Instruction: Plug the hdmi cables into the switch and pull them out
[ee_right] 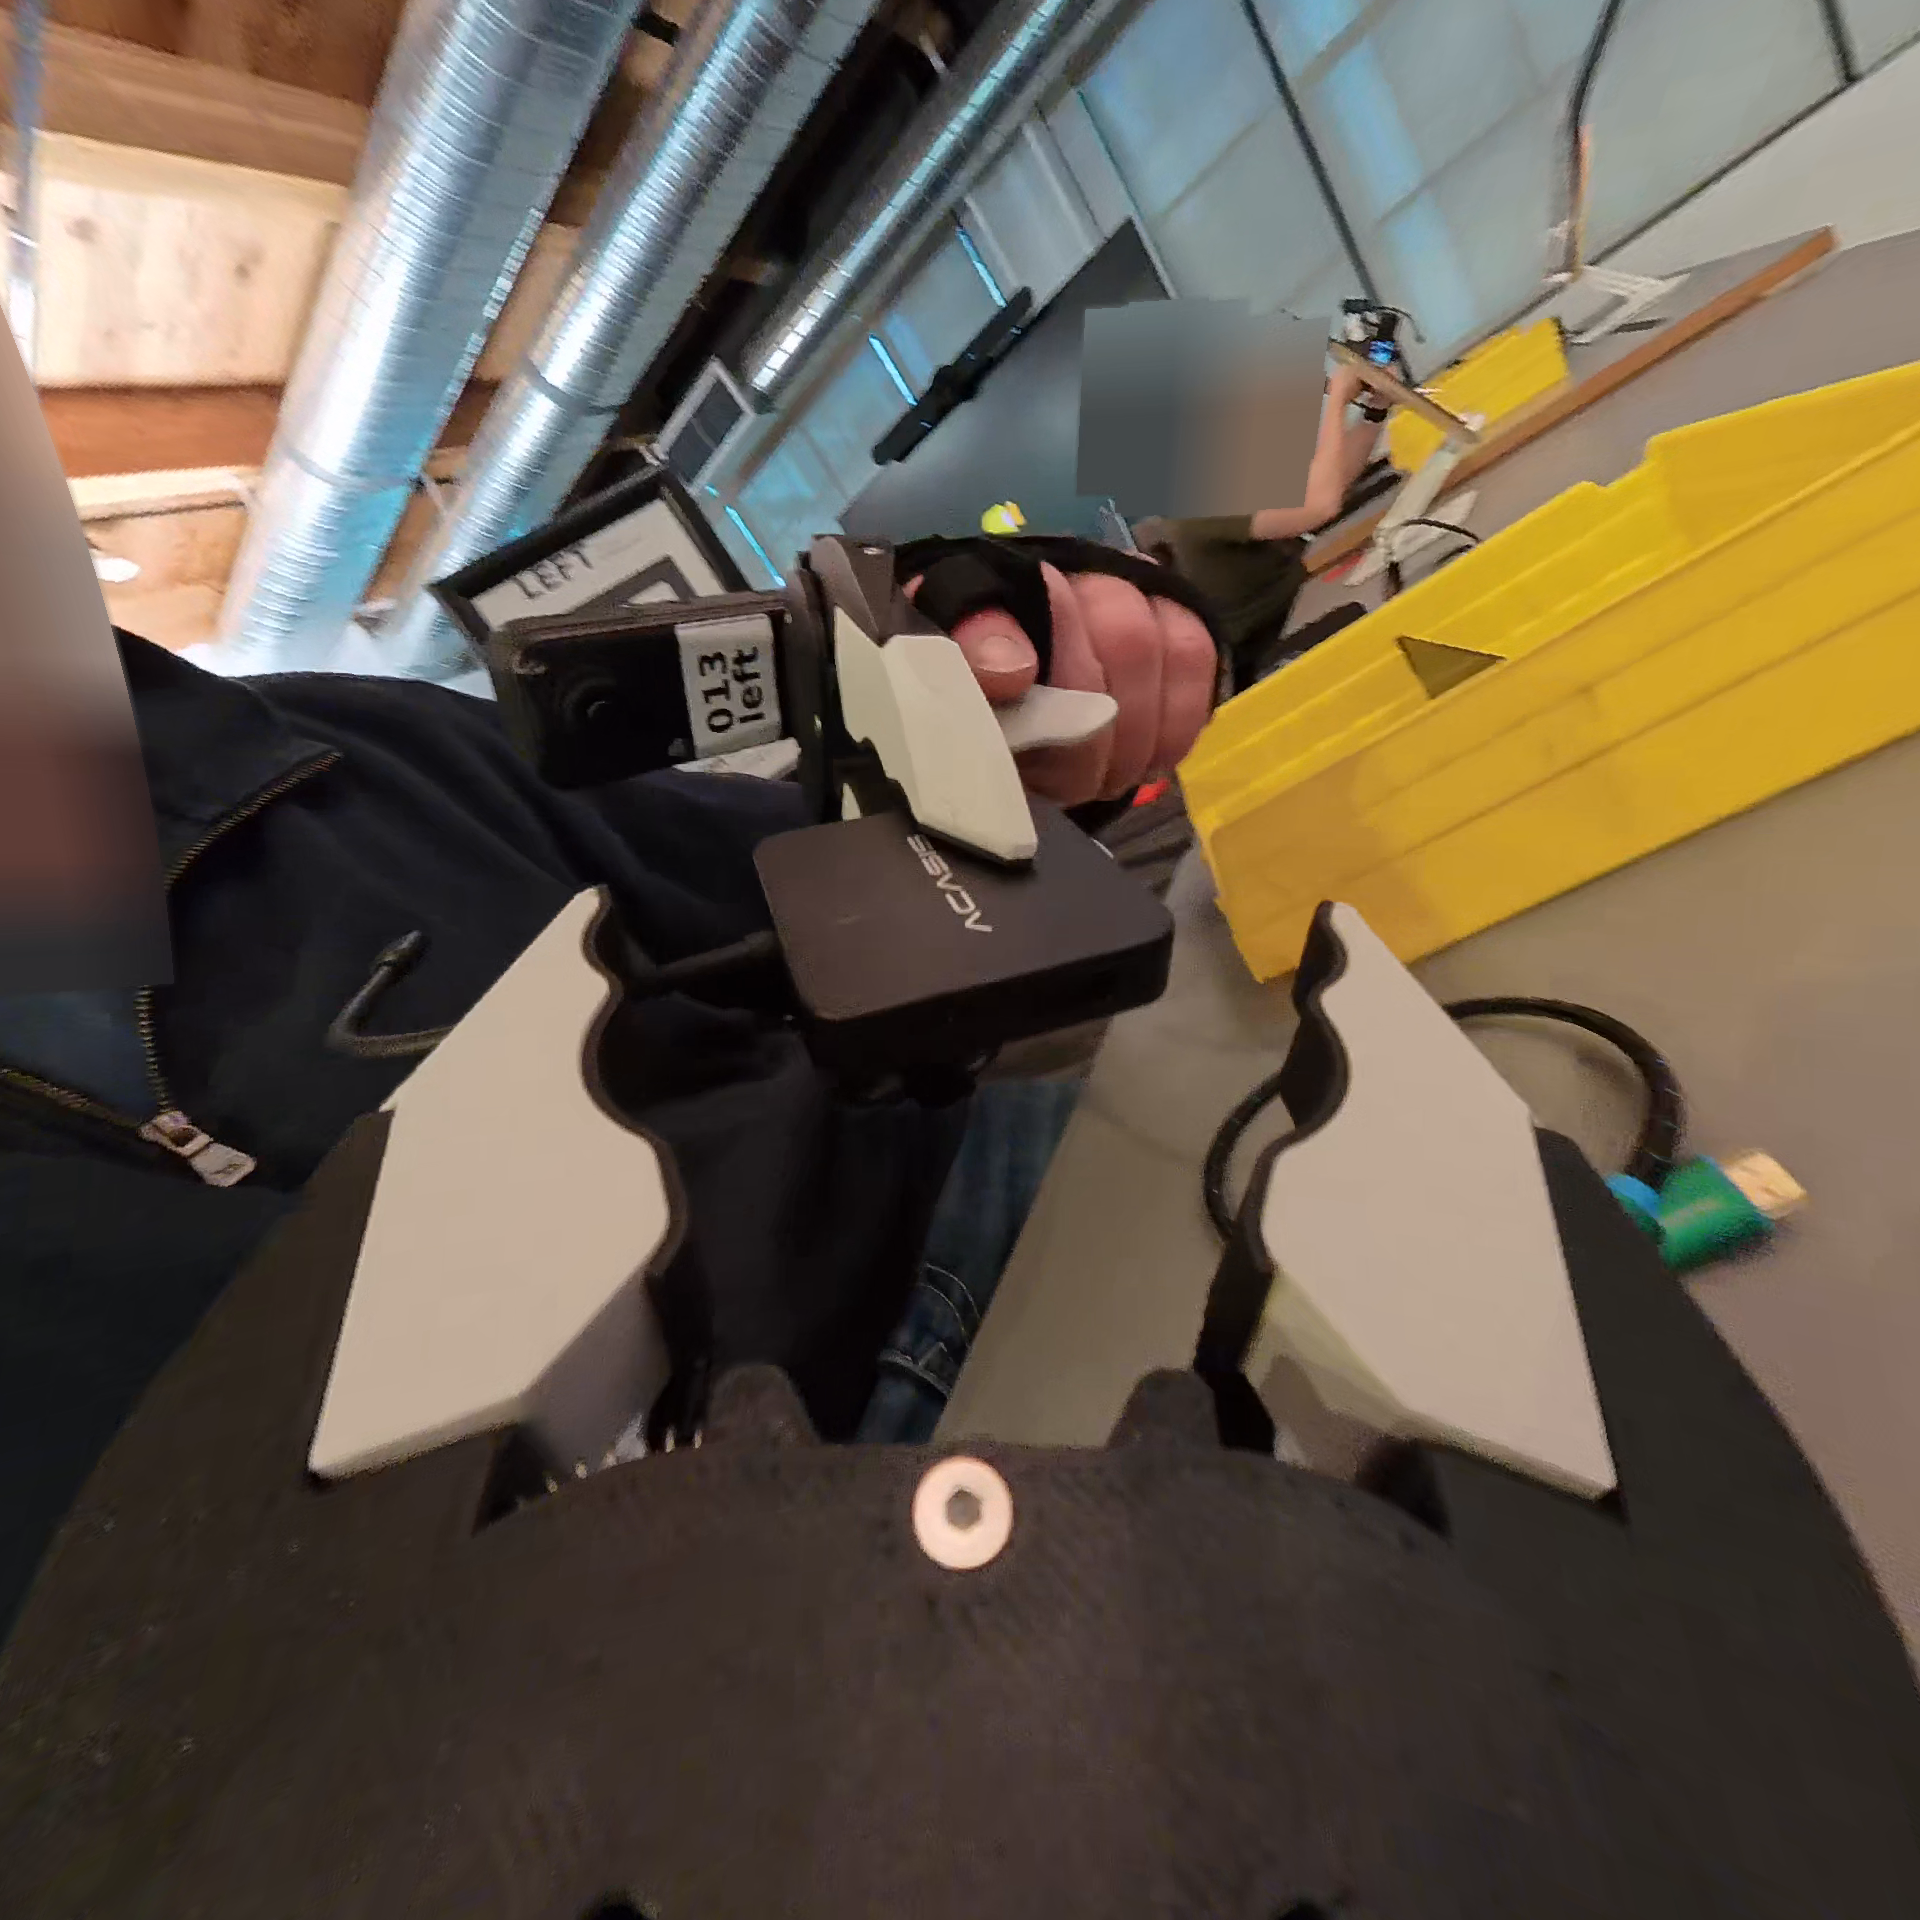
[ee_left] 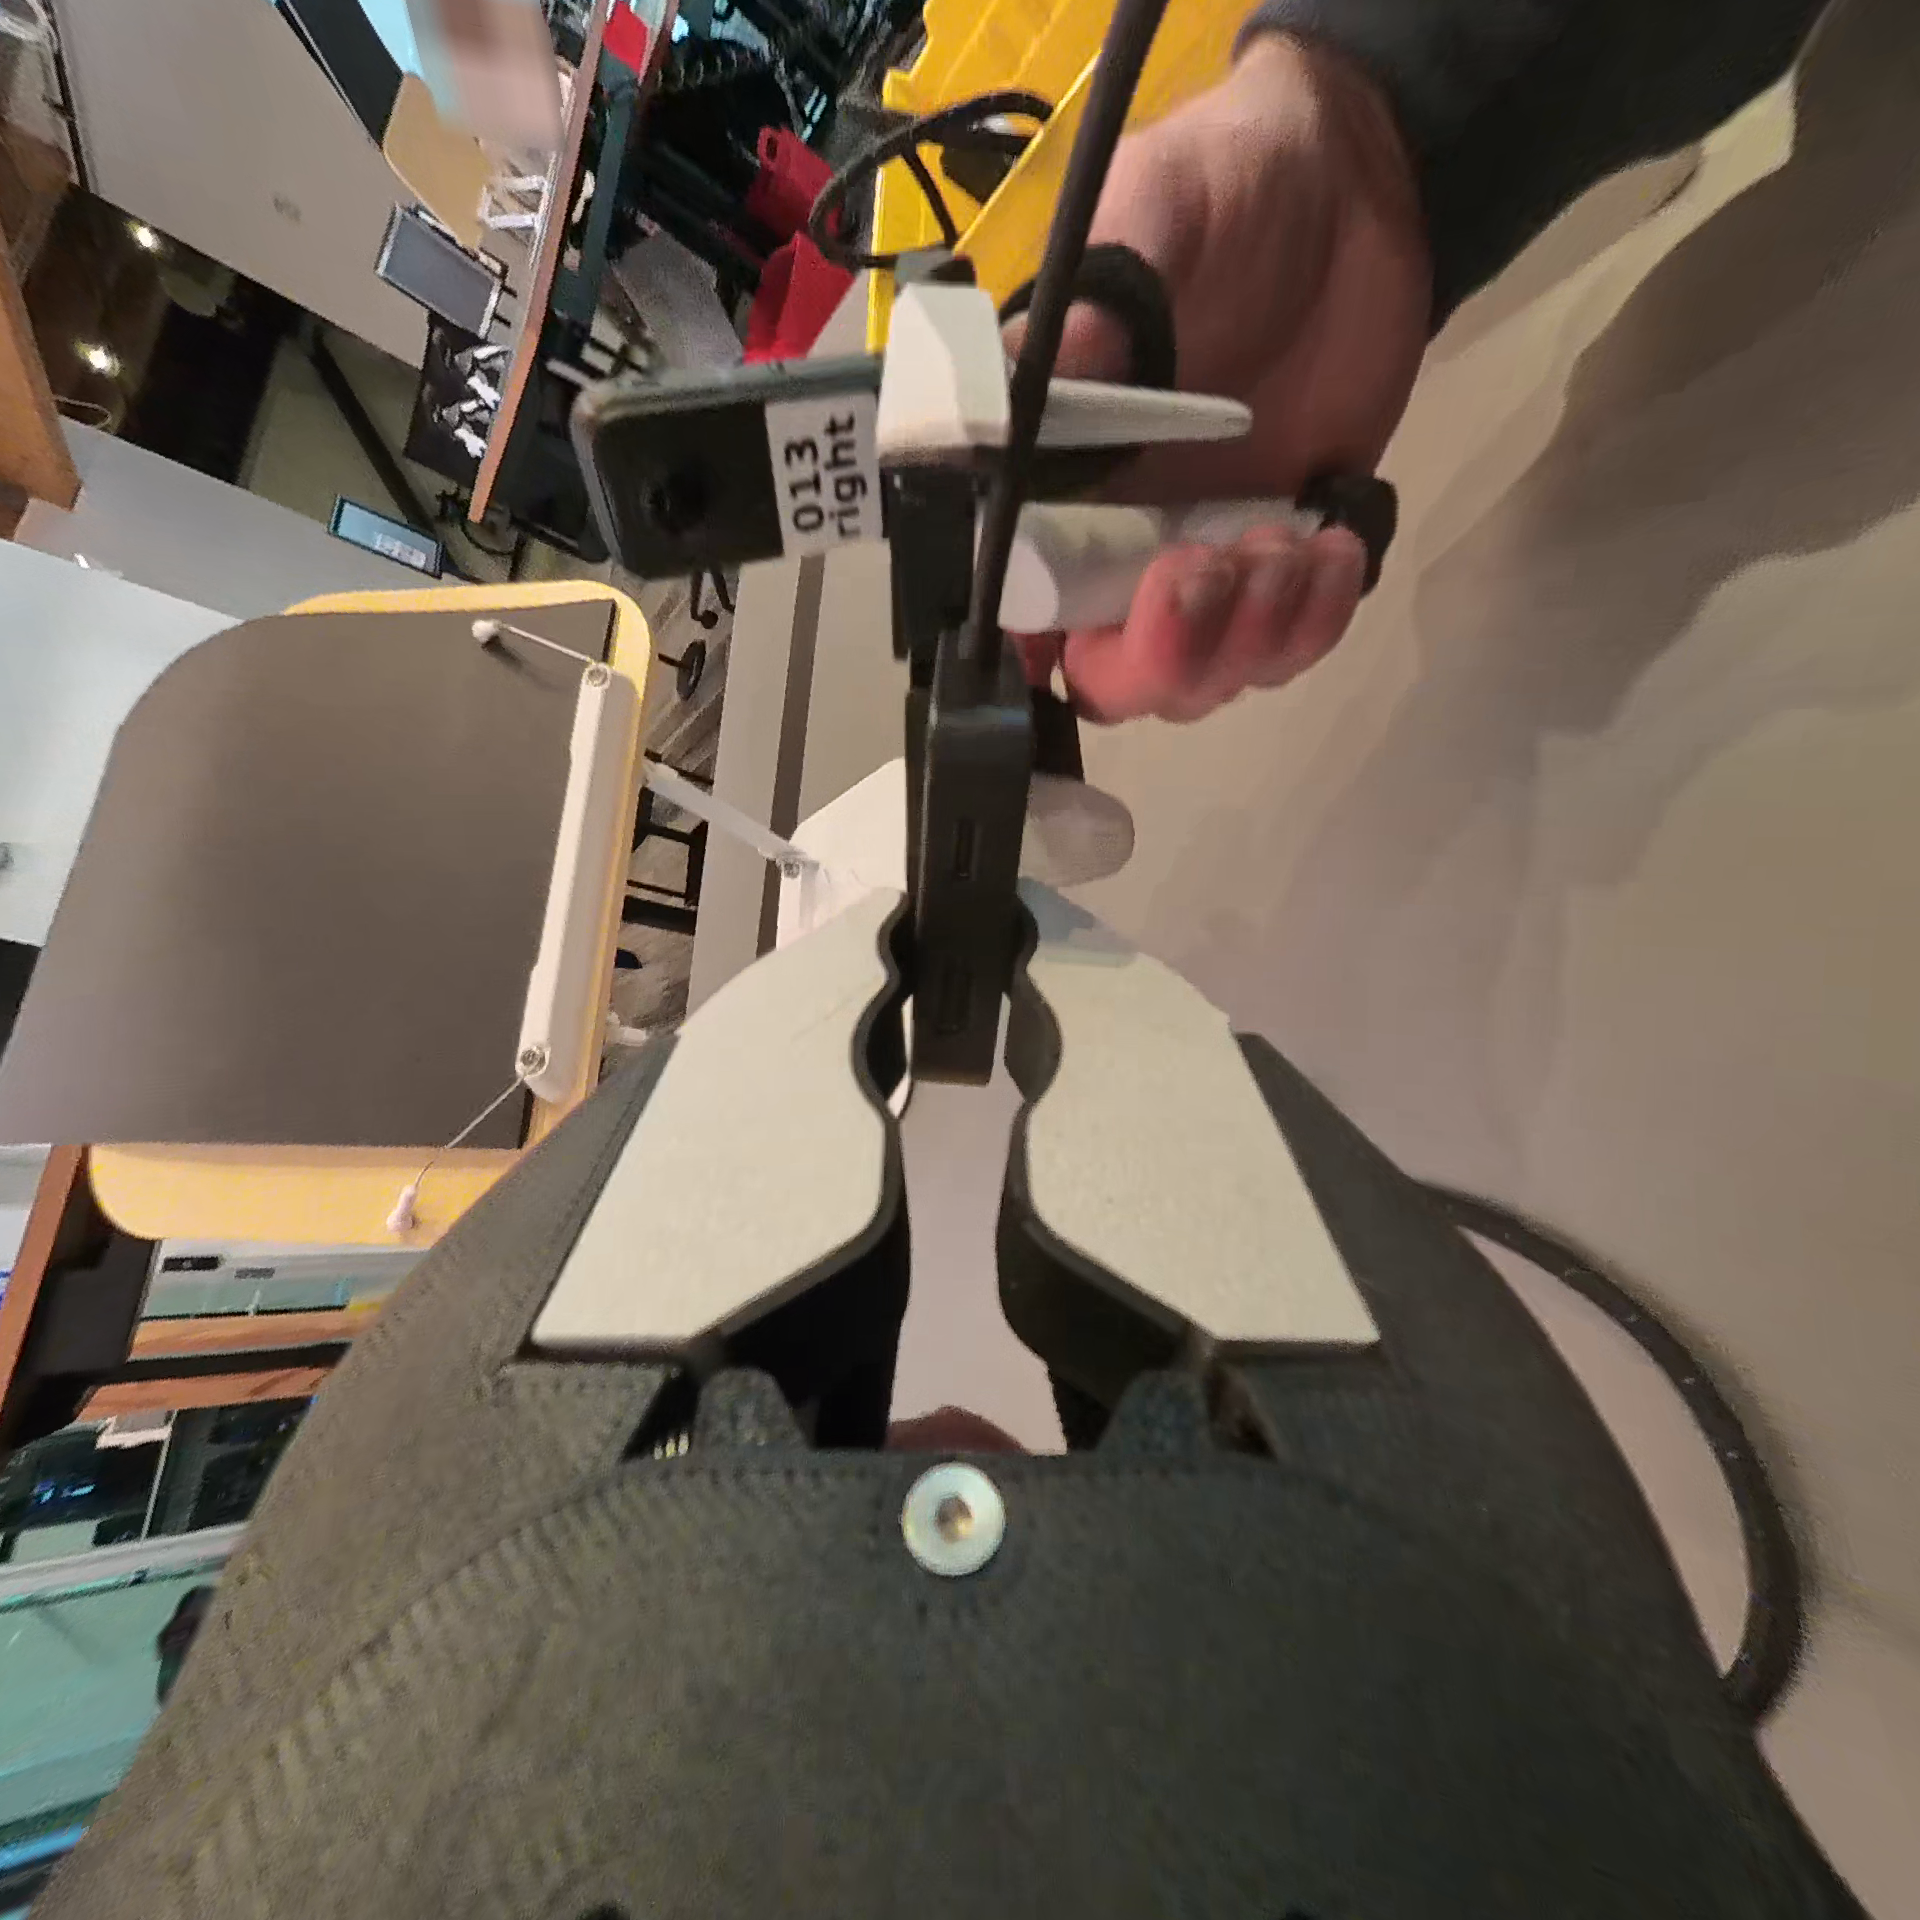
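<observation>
A: What lies on the grey table (ee_right: 1714, 935)?

B: A yellow bin (ee_right: 1558, 727) toward its far edge; nearer, a black cable (ee_right: 1621, 1049) with a green-sleeved plug (ee_right: 1714, 1210).

A: And the switch (ee_left: 966, 883)?

B: Held above the table, clamped edge-on in the left gripper (ee_left: 956, 997), a cable (ee_left: 1049, 312) in its far end.

A: The right gripper (ee_right: 956, 997)?

B: Spread wide, holding nothing, facing the switch.

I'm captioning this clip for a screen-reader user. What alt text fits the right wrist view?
The left gripper, held in a person's hand, clamps a flat black switch in midair, facing the open right gripper. A yellow bin and a green-ended HDMI cable lie on the grey table.
</observation>
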